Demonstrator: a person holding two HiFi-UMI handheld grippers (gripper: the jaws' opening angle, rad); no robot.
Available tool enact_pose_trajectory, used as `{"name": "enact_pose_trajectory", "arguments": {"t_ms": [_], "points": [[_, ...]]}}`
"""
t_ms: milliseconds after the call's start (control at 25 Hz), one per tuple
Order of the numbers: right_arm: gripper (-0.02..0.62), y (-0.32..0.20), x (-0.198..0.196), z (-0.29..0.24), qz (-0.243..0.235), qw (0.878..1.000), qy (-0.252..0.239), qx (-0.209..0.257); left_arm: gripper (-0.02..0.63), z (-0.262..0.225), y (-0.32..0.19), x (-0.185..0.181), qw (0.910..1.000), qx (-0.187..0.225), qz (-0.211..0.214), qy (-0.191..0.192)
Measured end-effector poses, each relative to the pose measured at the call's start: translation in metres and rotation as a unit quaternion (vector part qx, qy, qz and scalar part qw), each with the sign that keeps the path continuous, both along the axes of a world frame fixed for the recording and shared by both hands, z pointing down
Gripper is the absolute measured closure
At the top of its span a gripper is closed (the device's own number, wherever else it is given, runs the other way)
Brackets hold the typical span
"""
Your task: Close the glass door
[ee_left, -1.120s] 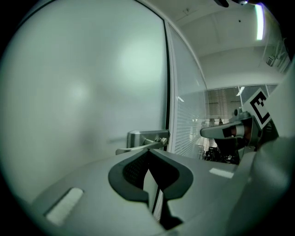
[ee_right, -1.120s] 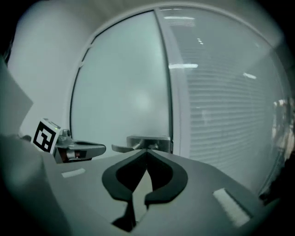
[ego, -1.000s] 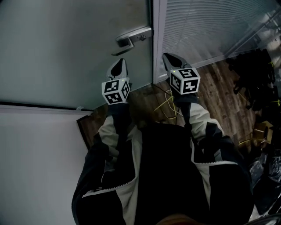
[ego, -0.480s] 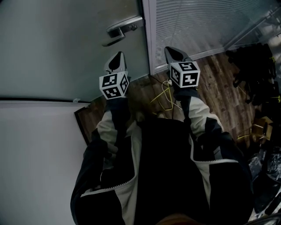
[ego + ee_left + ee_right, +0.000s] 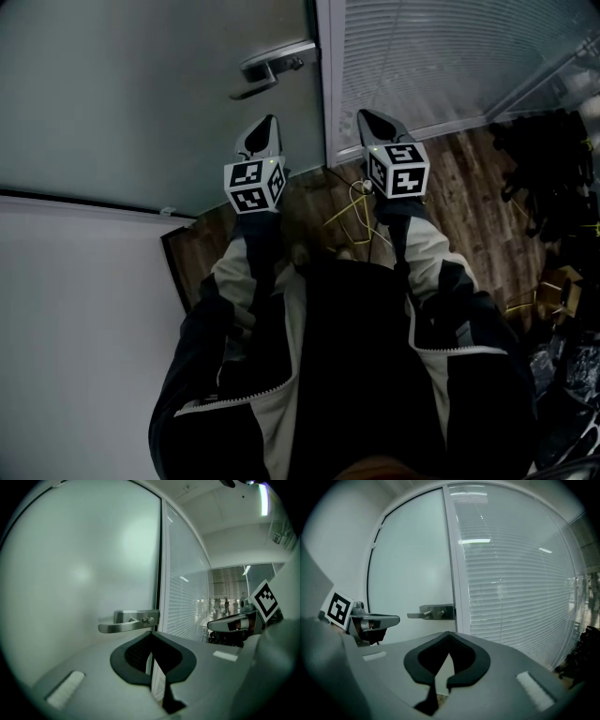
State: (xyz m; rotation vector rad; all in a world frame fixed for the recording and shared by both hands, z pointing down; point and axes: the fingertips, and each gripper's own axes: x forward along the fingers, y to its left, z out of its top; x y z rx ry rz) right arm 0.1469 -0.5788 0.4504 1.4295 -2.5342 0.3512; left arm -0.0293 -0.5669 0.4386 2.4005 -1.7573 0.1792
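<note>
The glass door is seen with its edge against the frame (a blinds panel adjoins). The left gripper and right gripper are held near it, the fingers of all 2 pressed together, below the handle.

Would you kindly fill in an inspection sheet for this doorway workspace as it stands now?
Surface: wooden floor, dark planks.
Job's things: frosted glass door appears flush with its frame; lever handle has no gripper on it.
Clutter: dark items heaped on the floor at right.
Grippers: left gripper shut, empty, below the handle; right gripper shut, empty, right of the frame.
Cables: yellow cables loose on the floor.
Surroundings: slatted blind panel right of the door; white wall left.
</note>
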Motion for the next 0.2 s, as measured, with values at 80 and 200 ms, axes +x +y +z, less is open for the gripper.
{"name": "enact_pose_trajectory", "arguments": {"t_ms": [80,200], "points": [[0.594,-0.0019,-0.0002,0.0002,0.0,1.0,0.002,0.001,0.603,-0.0015,-0.0021,0.0001,1.0,0.002,0.0,-0.001],[0.594,-0.004,0.0002,0.001,0.001,1.0,0.004,0.003,0.603,-0.0021,-0.0033,0.0,1.0,0.003,-0.002,-0.005]]}}
